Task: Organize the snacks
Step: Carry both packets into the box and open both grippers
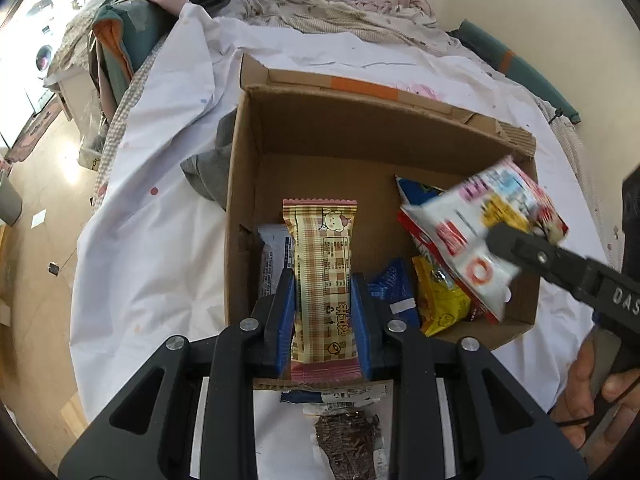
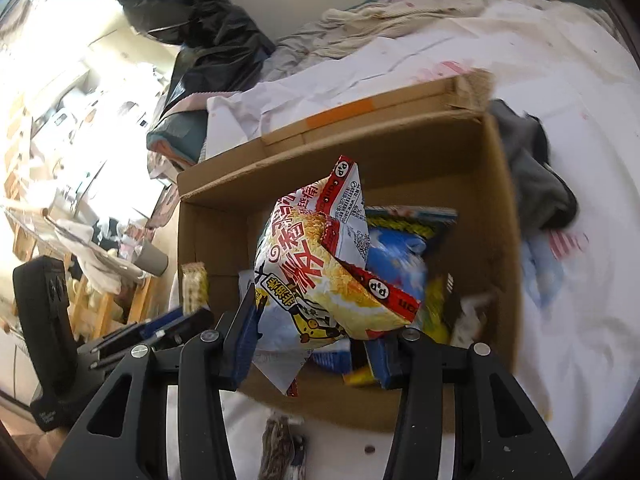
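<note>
With our left hand-held gripper (image 1: 323, 312) clamped on the plaid snack bar (image 1: 322, 280) and our right hand-held gripper (image 2: 316, 344) pinching the noodle bag (image 2: 320, 276) over the cardboard box (image 1: 360, 128) on the bed, a loose pinch could drop either outside.

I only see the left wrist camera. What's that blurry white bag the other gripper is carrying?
Observer: The right wrist view shows the snack bag sharply. Its front pictures yellow crinkly noodles inside a red border.
Operator: Is it held properly? I see just one black finger.
Observer: The right gripper has the bag's lower end between both blue pads, over the cardboard box.
Operator: Is anything outside the box that I can't see?
Observer: Yes. A small red-and-white striped thing lies on the white sheet on the right of that view. It is too blurred to identify.
</note>
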